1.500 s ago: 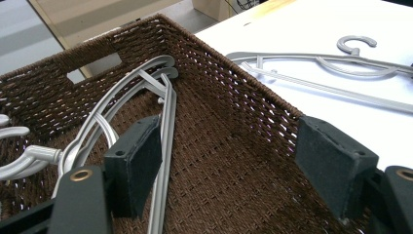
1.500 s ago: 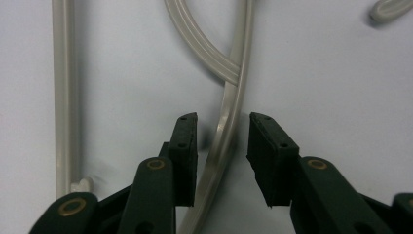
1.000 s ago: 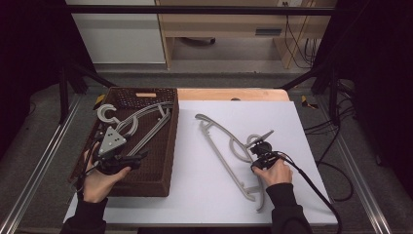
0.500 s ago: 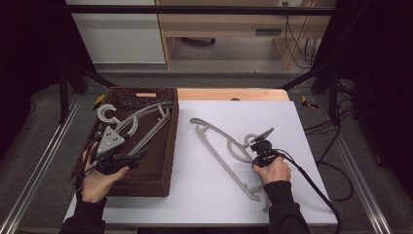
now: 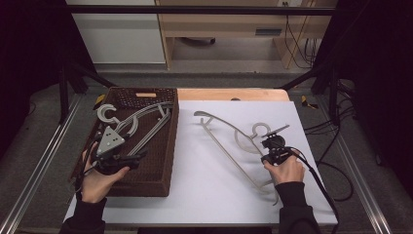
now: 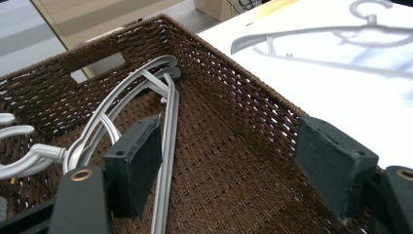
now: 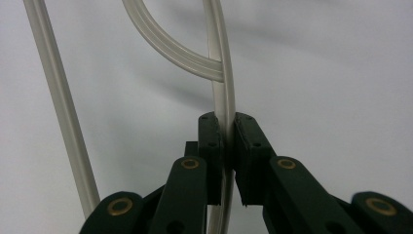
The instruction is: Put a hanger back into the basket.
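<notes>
The right gripper (image 5: 271, 145) has its jaws clenched on the arm of a grey plastic hanger (image 5: 229, 146) lying on the white counter (image 5: 204, 190), apparently for transfer. The left gripper (image 5: 127, 158), jaws released and empty, waits inside the wicker basket (image 5: 163, 180) beside the stored hangers (image 5: 146, 119).

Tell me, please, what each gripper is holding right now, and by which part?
The right gripper clamps the pale grey plastic hanger by its curved upper arm, near the hook. The left gripper stands open over the brown wicker basket, holding nothing.
</notes>
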`<action>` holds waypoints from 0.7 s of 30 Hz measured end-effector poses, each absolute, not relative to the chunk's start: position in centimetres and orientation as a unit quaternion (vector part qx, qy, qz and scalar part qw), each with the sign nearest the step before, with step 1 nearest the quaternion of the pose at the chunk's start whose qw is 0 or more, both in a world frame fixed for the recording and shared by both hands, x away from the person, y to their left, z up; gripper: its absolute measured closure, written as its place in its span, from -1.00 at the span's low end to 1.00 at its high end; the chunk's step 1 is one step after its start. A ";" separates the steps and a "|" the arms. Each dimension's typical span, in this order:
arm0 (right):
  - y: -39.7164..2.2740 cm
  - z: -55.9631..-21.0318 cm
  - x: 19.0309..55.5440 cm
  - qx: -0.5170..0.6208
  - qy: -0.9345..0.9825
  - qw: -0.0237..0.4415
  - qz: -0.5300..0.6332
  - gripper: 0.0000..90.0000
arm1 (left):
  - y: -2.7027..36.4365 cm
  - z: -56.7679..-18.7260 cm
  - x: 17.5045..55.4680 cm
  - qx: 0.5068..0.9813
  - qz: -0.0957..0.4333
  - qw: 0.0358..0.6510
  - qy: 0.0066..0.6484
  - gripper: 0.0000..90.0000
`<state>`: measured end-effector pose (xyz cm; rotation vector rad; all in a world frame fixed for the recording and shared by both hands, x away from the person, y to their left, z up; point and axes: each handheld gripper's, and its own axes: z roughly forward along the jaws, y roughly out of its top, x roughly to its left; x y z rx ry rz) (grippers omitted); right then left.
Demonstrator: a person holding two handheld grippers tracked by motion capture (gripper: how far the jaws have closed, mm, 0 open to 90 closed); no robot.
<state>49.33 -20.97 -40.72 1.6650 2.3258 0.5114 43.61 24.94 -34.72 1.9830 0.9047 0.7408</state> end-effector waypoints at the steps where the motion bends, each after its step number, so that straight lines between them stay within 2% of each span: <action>1: -21.2 -40.4 49.1 0.567 0.795 0.118 0.182 0.84 | 24.9 -34.7 43.5 0.787 0.289 0.406 0.363 -0.44; 11: -22.1 -37.0 46.5 0.504 0.812 0.166 0.245 0.84 | 24.4 -33.7 43.3 0.792 0.286 0.415 0.345 -0.44; 21: -20.4 -33.3 44.7 0.413 0.843 0.222 0.266 0.84 | 22.9 -31.4 43.4 0.799 0.285 0.424 0.317 -0.44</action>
